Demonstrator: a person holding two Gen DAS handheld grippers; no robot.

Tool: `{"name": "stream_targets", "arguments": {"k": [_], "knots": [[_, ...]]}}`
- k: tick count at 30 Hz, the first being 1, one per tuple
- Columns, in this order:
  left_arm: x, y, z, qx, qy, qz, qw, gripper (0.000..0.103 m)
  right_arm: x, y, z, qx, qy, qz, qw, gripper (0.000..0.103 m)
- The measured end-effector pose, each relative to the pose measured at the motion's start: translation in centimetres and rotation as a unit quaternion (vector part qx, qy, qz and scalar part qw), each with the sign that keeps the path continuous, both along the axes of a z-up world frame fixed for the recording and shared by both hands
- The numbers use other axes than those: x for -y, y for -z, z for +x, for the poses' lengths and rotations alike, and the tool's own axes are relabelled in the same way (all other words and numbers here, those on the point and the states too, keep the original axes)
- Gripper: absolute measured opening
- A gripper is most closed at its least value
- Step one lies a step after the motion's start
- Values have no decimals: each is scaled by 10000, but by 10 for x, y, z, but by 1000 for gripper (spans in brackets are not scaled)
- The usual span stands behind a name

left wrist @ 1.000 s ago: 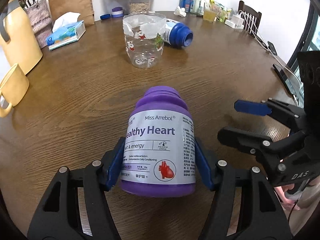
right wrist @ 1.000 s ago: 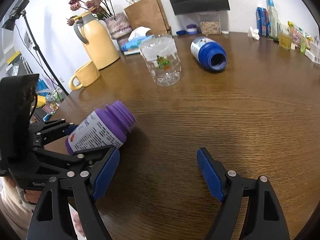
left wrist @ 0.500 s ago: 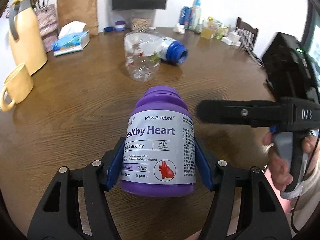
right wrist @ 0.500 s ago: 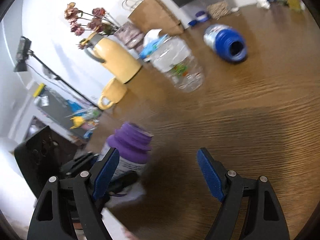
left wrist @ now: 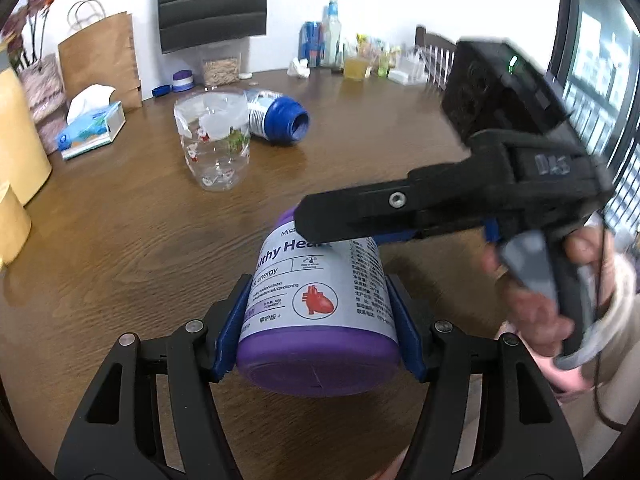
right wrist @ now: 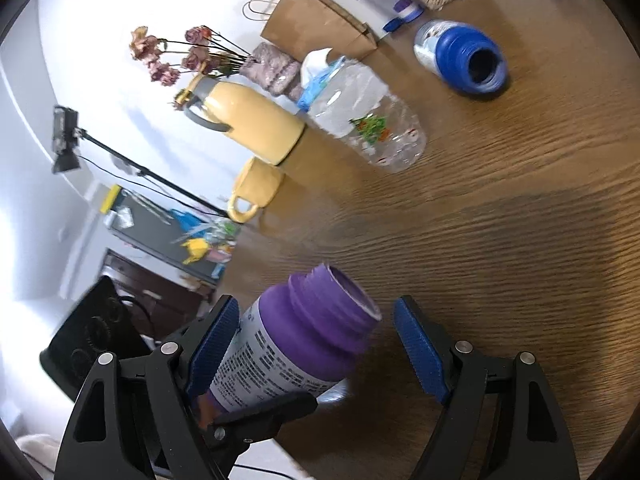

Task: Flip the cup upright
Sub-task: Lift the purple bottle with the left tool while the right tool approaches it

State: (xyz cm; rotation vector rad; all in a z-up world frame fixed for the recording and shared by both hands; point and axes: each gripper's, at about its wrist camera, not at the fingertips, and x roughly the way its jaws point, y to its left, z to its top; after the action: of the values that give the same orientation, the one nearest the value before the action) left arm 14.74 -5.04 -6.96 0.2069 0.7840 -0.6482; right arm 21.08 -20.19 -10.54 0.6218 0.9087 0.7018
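My left gripper (left wrist: 318,316) is shut on the body of a purple "Healthy Heart" bottle (left wrist: 316,304), which lies tilted with its open neck pointing away over the wooden table (left wrist: 120,240). My right gripper (right wrist: 312,344) is open, its jaws standing either side of the bottle's neck (right wrist: 320,320), the left pad near the label. In the left wrist view the right gripper (left wrist: 440,208) reaches in from the right, over the bottle's top. A clear plastic cup (left wrist: 214,146) with a Christmas print stands upright farther back.
A blue bottle (left wrist: 276,120) lies on its side behind the cup. A yellow jug (right wrist: 252,128), yellow mug (right wrist: 256,188), tissue box (left wrist: 90,130) and paper bag (left wrist: 100,56) stand at the left. Drinks and snacks (left wrist: 344,56) line the far edge.
My right gripper has swung in from the right and rolled, and its open jaws now straddle the purple bottle's neck. My left gripper still holds the bottle, lifted and tilted slightly.
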Motion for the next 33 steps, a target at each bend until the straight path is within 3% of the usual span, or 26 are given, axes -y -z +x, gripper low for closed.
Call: {"name": "stream_targets", "arguments": {"k": [2,9,11,15,18,21,22,23,28,33], "knots": [[1,8,6,-104,26,117,9999,60,-2,1,-2,-2,41,-171,9998,72],[-14,21,16,-318,-28,193,9993,64,-4,0,-13,209,282,-691,9970,71],[-17,21,16,-254,-24,455,9986,78,-6,-1,-15,228,315,-753,9964,71],[-21,15,17,-21,363,1091,9934,80,-13,-4,-21,259,309,-1148,9926,71],[-26,12,29,-57,565,1560,9861,80,-15,-7,-26,372,334,-1208,9914,72],[-26,7,36,-95,925,1527,9839,80,-10,-13,-28,492,429,-1287,9895,72],[-24,6,37,-85,1172,1478,9820,76,-8,-14,-28,514,436,-1298,9892,72],[-22,6,39,-54,1260,1501,9806,64,-6,-15,-28,528,447,-1328,9887,72],[-3,8,47,-48,1741,1823,9677,62,2,-15,-28,545,503,-1434,9869,72],[24,7,66,-55,1737,1789,9684,62,16,-11,-25,458,655,-1399,9869,72]]}}
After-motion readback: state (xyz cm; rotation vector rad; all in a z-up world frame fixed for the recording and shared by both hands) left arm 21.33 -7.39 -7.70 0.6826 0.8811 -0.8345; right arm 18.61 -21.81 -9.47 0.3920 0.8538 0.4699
